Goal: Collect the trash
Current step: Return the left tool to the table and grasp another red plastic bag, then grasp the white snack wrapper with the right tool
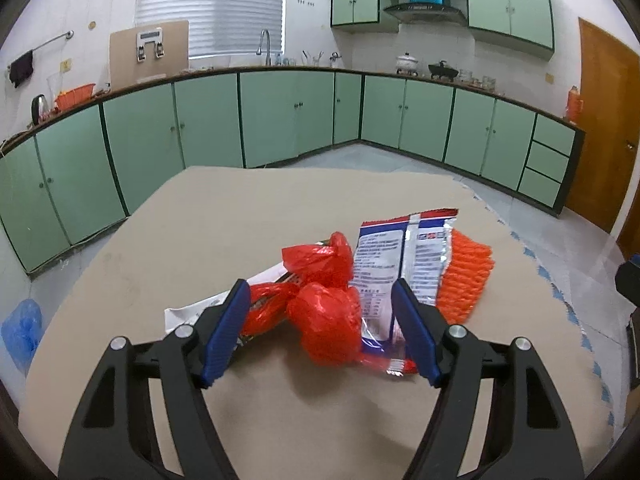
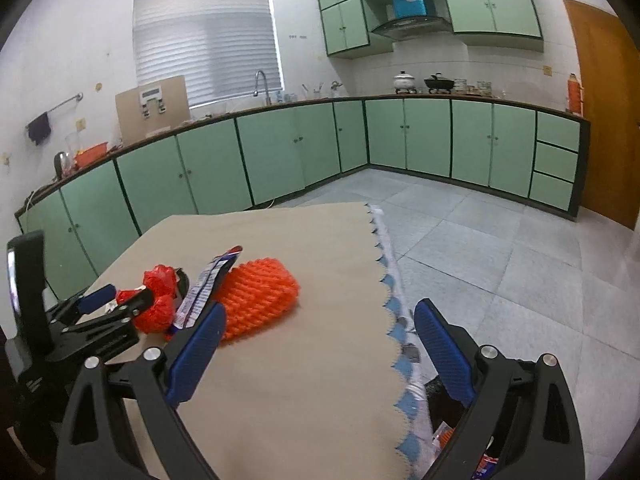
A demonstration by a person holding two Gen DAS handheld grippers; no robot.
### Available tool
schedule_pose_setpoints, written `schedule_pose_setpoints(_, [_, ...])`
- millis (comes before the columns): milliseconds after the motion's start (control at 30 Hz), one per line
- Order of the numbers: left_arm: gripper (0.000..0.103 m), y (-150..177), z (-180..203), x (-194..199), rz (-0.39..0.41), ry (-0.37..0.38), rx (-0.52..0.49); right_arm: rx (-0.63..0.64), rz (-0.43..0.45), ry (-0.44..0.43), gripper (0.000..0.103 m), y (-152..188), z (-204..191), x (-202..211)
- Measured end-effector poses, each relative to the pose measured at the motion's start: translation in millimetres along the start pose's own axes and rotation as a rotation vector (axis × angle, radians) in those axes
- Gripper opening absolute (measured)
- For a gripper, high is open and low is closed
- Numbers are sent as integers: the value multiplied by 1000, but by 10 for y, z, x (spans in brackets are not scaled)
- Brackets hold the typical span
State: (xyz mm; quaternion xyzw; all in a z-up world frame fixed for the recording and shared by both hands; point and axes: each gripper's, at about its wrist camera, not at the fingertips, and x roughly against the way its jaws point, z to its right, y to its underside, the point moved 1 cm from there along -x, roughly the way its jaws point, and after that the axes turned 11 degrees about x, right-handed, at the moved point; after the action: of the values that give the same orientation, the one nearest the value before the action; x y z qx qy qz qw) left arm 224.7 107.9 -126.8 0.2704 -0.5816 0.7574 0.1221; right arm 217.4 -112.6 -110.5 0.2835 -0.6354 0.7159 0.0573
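A small heap of trash lies on the beige tablecloth (image 1: 280, 208): a crumpled red plastic bag (image 1: 324, 328), a white, blue and red snack wrapper (image 1: 400, 256), an orange foam net (image 1: 464, 276) and a white wrapper (image 1: 184, 314). My left gripper (image 1: 320, 284) stands open around the red bag, with its blue pads on either side and not clearly pressing. The right wrist view shows that left gripper (image 2: 120, 300) at the heap, beside the orange net (image 2: 260, 300). My right gripper (image 2: 320, 306) is open and holds nothing, over the table's right edge.
A dark bag or bin with wrappers in it (image 2: 440, 396) sits below the table's scalloped blue edge (image 2: 390, 312). Green cabinets (image 1: 280, 116) line the far walls beyond a tiled floor (image 2: 500, 248). A blue bag (image 1: 22, 328) lies on the floor at left.
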Motion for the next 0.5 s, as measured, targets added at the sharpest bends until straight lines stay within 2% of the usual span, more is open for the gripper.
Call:
schedule_pose_setpoints(100, [60, 5, -15, -129, -40, 6, -5, 5, -13, -4, 92, -5, -46, -62])
schedule_pose_setpoints(200, [47, -13, -27, -230, -79, 11, 10, 12, -23, -11, 90, -14, -70, -101])
schedule_pose_setpoints(233, [40, -24, -23, -254, -89, 16, 12, 17, -25, -13, 90, -20, -84, -115])
schedule_pose_setpoints(300, [35, -25, -9, -277, -96, 23, 9, 27, -31, -16, 88, -45, -136, -165])
schedule_pose_setpoints(500, [29, -45, -66, -188, -67, 27, 31, 35, -47, -59, 77, -81, -261, -291])
